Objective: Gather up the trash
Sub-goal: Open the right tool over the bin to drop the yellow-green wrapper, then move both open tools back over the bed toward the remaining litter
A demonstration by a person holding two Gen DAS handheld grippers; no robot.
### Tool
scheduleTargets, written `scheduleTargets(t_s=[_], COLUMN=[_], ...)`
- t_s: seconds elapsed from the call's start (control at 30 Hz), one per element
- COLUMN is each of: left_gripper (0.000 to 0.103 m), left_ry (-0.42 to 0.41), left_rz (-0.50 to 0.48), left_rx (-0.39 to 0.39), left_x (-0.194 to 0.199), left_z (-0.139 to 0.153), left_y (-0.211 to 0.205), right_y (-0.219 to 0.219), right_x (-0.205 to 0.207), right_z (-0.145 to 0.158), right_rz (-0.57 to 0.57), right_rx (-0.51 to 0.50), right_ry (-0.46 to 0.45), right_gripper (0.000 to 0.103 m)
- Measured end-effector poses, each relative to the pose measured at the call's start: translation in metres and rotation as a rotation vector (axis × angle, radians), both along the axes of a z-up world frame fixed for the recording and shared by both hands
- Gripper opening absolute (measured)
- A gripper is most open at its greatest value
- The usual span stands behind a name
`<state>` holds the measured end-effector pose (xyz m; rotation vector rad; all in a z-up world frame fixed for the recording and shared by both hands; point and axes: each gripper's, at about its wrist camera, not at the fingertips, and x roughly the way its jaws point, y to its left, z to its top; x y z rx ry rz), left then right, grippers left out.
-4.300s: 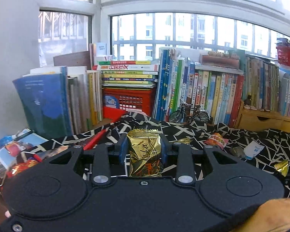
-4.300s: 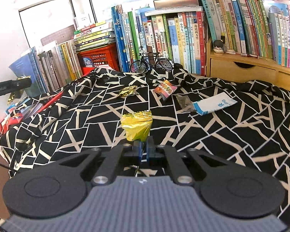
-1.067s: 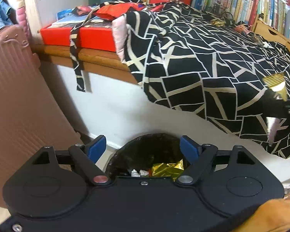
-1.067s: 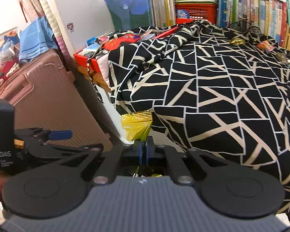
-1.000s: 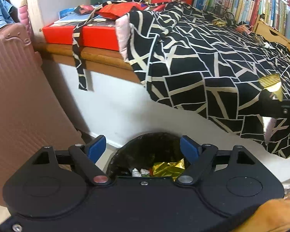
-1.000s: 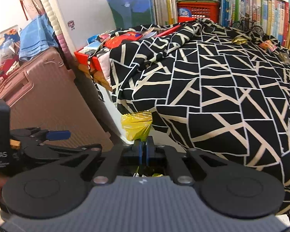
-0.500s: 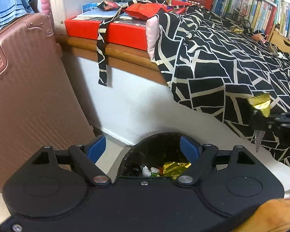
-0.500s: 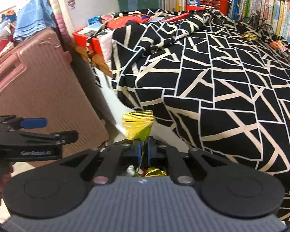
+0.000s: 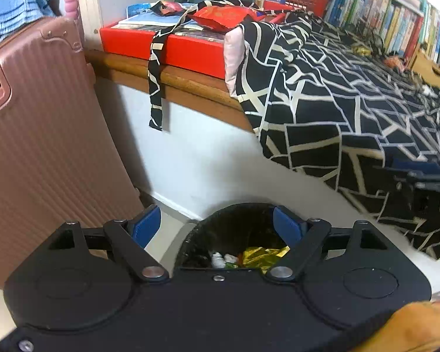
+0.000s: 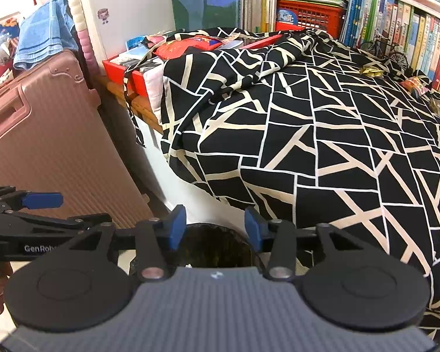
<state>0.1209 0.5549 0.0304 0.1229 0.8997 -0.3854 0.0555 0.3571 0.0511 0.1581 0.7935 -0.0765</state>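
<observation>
Trash, crumpled gold foil wrappers (image 9: 262, 256), lies in the round black bin (image 9: 196, 234) at lower centre; my right gripper (image 10: 215, 228) is opening empty, left gripper (image 9: 217, 226) wide, more wrappers (image 10: 372, 70) upper right

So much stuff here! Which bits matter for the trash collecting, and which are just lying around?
Part of the job:
- bin
- gold wrapper in the bin
- wrappers on the patterned cloth: gold, orange
- right gripper, jaws opening, empty
- left gripper, open

Just lying about:
- pink suitcase
- books
- model bicycle
- red box
</observation>
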Motion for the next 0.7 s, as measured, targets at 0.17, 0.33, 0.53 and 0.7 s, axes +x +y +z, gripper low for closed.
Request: scheduleTargets(t_s=[0.17, 0.33, 0.53, 0.7], left_gripper=[0.083, 0.083, 0.084, 0.085], left_ry=[-0.005, -0.015, -0.047, -0.062], left_rz=[-0.035, -0.070, -0.173, -0.289], left_rx=[-0.013, -0.046, -0.096, -0.111], left_x=[0.001, 0.004, 0.004, 0.010], left_z=[0.009, 0.025, 0.061, 0.092], left_y=[-0.008, -0.021, -0.046, -0.072], right_y=[-0.006, -0.020, -0.043, -0.066], right_x=[-0.009, -0.019, -0.031, -0.048], right_z=[0.011, 0.023, 0.039, 0.068], right_rz=[-0.020, -0.062, -0.151, -0.207], right_rx=[-0.009, -0.014, 0.012, 0.029], right_ry=[-0.031, -0.062, -0.086, -0.131], right_gripper=[0.070, 0.072, 0.082, 0.088])
